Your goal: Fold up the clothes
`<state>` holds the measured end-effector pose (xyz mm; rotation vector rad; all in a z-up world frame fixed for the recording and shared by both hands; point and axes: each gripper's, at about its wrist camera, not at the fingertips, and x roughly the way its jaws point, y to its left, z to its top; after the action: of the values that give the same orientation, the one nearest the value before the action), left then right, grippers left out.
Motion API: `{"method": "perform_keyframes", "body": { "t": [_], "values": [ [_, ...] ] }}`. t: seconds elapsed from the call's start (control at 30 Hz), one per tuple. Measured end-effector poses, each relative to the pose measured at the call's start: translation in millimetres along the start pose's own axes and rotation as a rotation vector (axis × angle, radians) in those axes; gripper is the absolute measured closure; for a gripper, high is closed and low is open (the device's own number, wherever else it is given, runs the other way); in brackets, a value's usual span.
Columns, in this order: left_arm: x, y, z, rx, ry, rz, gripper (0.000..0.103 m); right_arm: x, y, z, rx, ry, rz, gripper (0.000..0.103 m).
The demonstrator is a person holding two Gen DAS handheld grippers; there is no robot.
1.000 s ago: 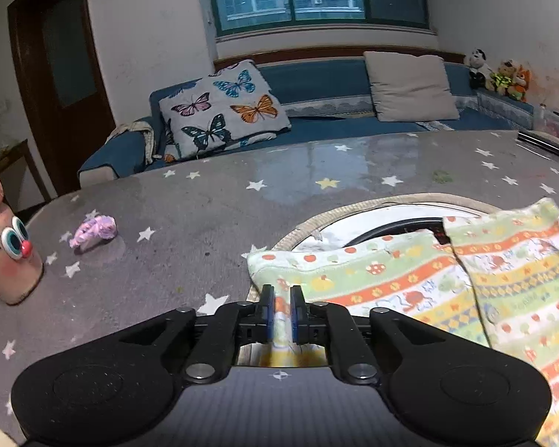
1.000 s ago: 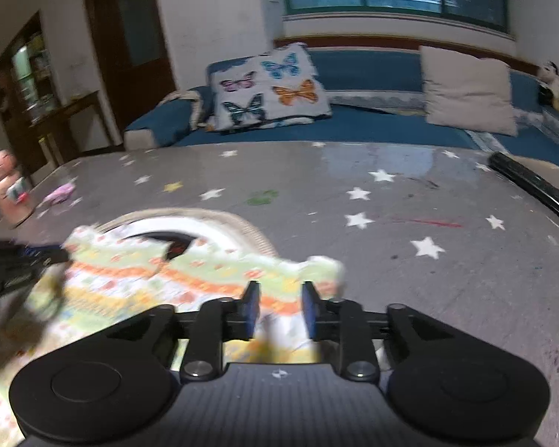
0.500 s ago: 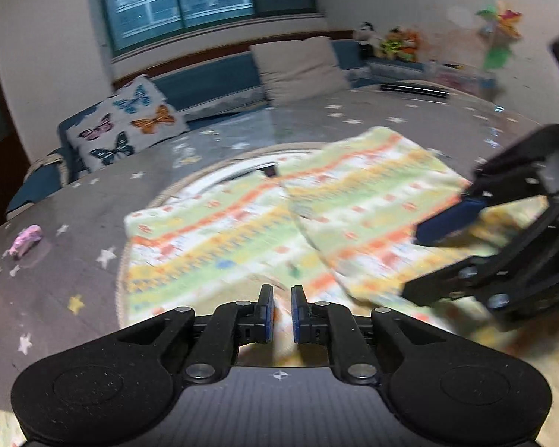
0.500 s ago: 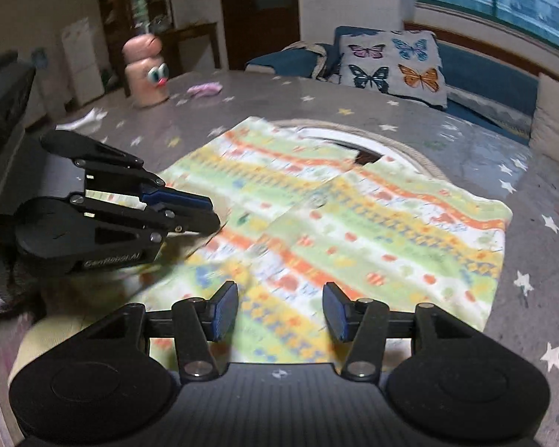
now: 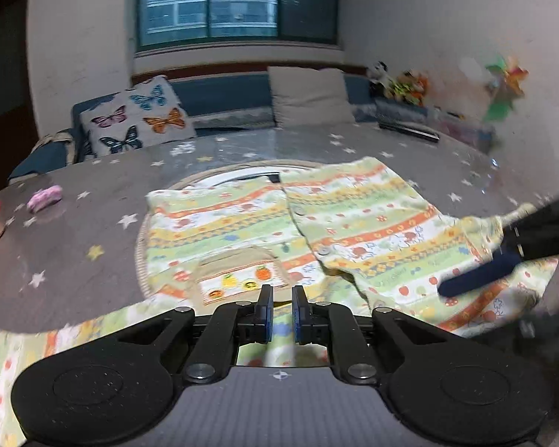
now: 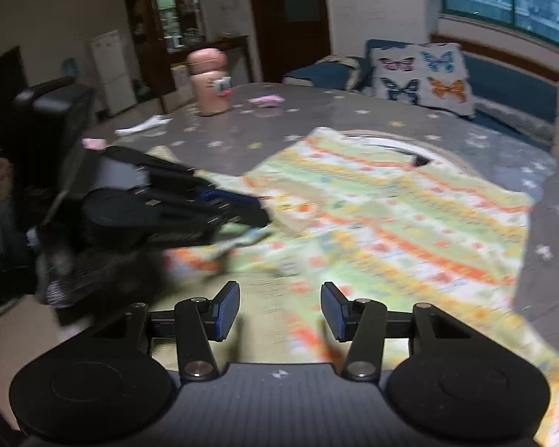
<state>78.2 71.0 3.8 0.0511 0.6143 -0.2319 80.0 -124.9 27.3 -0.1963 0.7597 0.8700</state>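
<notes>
Shirt [image 5: 354, 223] now spread flat across table; right gripper [image 6: 279, 311] let go of it, jaws just opened.

We see one garment [image 5: 354, 231], a small button-front shirt in pale green cloth with orange, yellow and white printed bands of fruit and animal motifs. It lies spread flat, front side up, on the star-patterned table [image 5: 93, 186], partly covering a round inset. The front opening runs down the middle, with buttons along one edge. A patch pocket with orange trim shows on one panel. The near hem is lifted and creased.
</notes>
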Motion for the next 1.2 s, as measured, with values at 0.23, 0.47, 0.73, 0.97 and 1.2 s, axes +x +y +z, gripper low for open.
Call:
{"method": "perform_keyframes", "body": {
  "t": [0.23,0.47,0.73,0.97,1.2],
  "values": [
    [-6,5,-9,-0.044,0.006,-0.002,0.091,23,25,-11,-0.024,0.056,-0.014,0.086],
    [-3,-1,-17,-0.017,0.021,-0.039,0.091,-14,2,-7,0.131,-0.032,0.022,0.101],
    [-1,-21,-25,0.027,0.03,-0.125,0.092,-37,-21,-5,0.287,-0.102,0.069,0.101],
    [-4,-25,-28,0.034,0.029,-0.155,0.092,-28,-16,-8,0.283,-0.092,0.089,0.101],
    [-15,-12,-31,-0.011,0.016,-0.147,0.088,-19,-4,-7,0.207,-0.053,0.114,0.095]
  ]
}}
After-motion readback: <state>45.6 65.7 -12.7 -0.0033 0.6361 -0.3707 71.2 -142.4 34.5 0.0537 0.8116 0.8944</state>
